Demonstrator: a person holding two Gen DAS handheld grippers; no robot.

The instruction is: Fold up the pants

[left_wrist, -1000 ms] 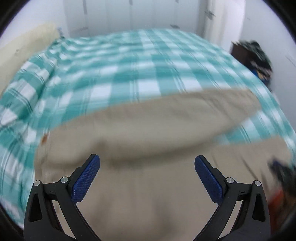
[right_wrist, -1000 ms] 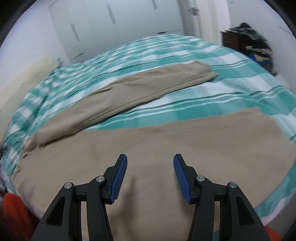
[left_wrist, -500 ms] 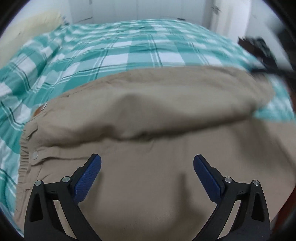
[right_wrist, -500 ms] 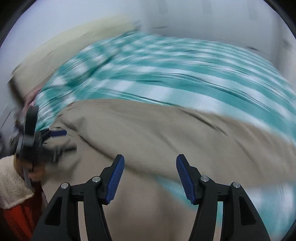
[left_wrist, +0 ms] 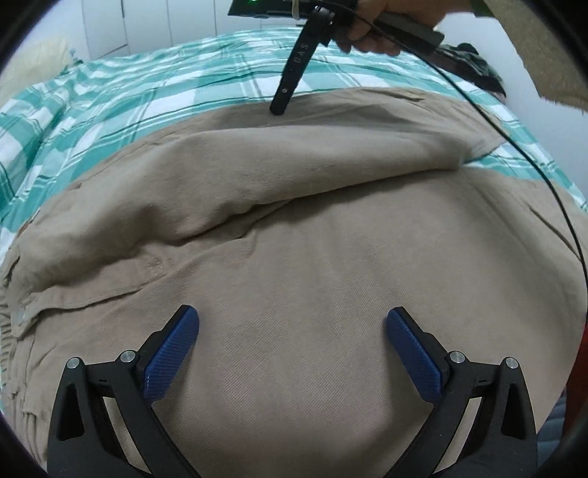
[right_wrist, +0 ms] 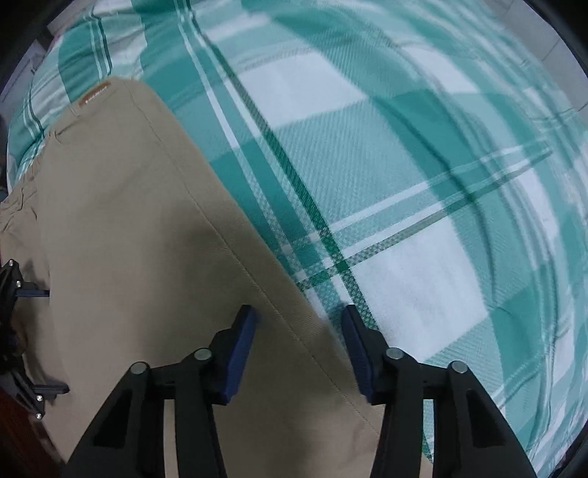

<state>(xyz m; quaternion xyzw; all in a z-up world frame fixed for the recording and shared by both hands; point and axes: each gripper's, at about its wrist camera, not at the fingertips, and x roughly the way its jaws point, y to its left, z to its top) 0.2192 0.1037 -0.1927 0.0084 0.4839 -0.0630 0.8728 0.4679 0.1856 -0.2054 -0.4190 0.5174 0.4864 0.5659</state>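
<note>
Tan pants [left_wrist: 294, 228] lie spread on the bed, waistband at the left, one leg lying over toward the far side. My left gripper [left_wrist: 292, 342] is open and empty, low over the near leg. My right gripper [right_wrist: 297, 338] is open and empty, pointing down over the far edge of the pants [right_wrist: 139, 228], one finger over cloth, the other over the sheet. In the left wrist view the right gripper [left_wrist: 284, 99] shows at the top, its tip at the pants' far edge. A small brown label [right_wrist: 93, 93] sits at the waistband corner.
A teal and white checked bedsheet [right_wrist: 404, 184] covers the bed [left_wrist: 147, 88]. A black cable [left_wrist: 533, 165] hangs from the right gripper across the right side. Dark clothes [left_wrist: 474, 70] are piled beyond the bed. White closet doors [left_wrist: 165, 22] stand behind.
My right gripper swung from the near side across to the far edge of the pants and now points down. My left gripper moved lower and closer to the cloth.
</note>
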